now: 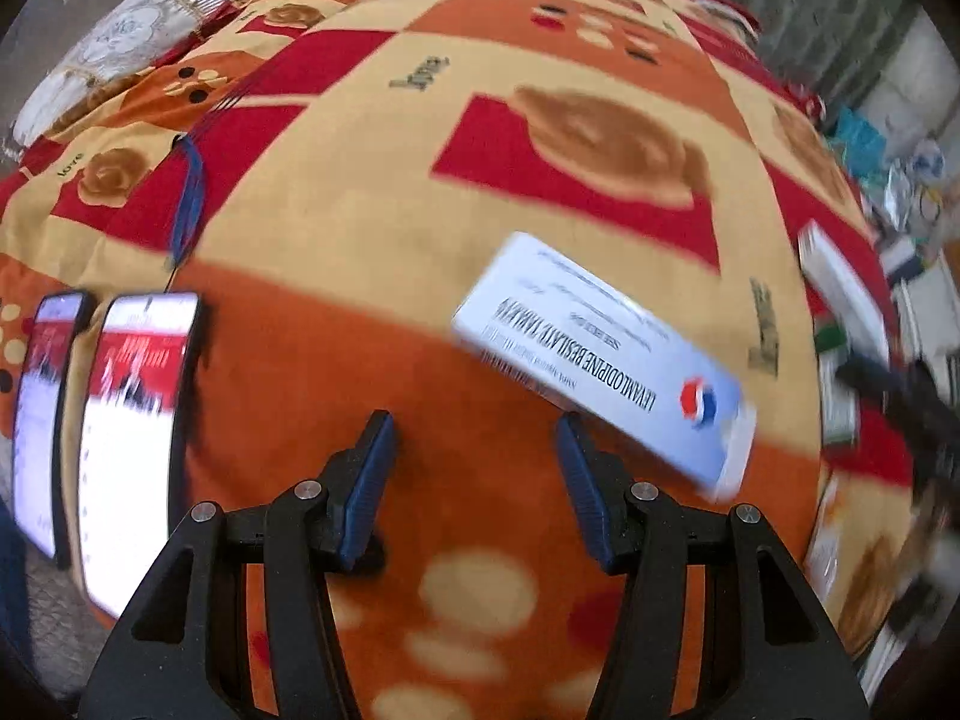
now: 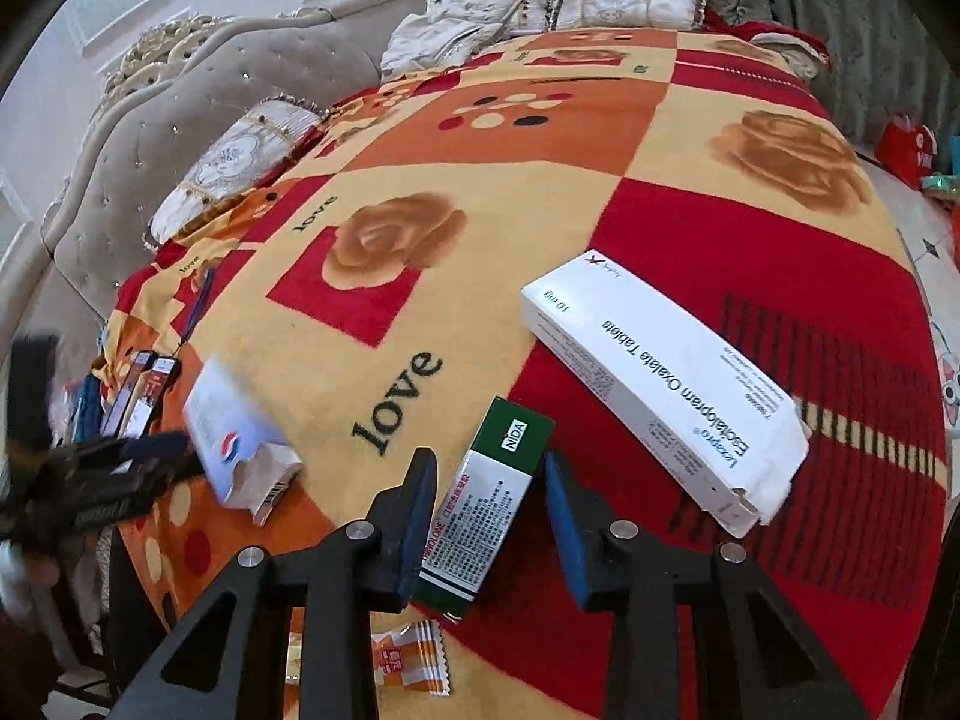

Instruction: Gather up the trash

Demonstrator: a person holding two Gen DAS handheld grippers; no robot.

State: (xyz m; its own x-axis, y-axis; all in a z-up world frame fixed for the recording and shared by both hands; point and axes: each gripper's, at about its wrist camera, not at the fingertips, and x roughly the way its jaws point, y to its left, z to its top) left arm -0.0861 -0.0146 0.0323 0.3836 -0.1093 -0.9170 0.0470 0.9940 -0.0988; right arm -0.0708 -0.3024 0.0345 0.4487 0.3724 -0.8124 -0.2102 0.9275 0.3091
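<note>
Right gripper (image 2: 489, 501) is low over the bed (image 2: 540, 192), jaws straddling the green-and-white box (image 2: 486, 510); the left pad looks in contact, while a narrow gap shows at the right pad. Just beyond it, toward the bed's right edge, lies the long white tablet box (image 2: 660, 384), flat and angled. Near the left edge, the left gripper (image 2: 162, 450) hovers blurred beside a blue-and-white box (image 2: 240, 444). An orange-striped candy wrapper (image 2: 414, 660) sits at the near edge.

Patterned blanket (image 2: 540, 192) (roses, "love"), two lit phones (image 1: 135, 420), pillows (image 2: 624, 6), tufted headboard (image 2: 198, 120)
</note>
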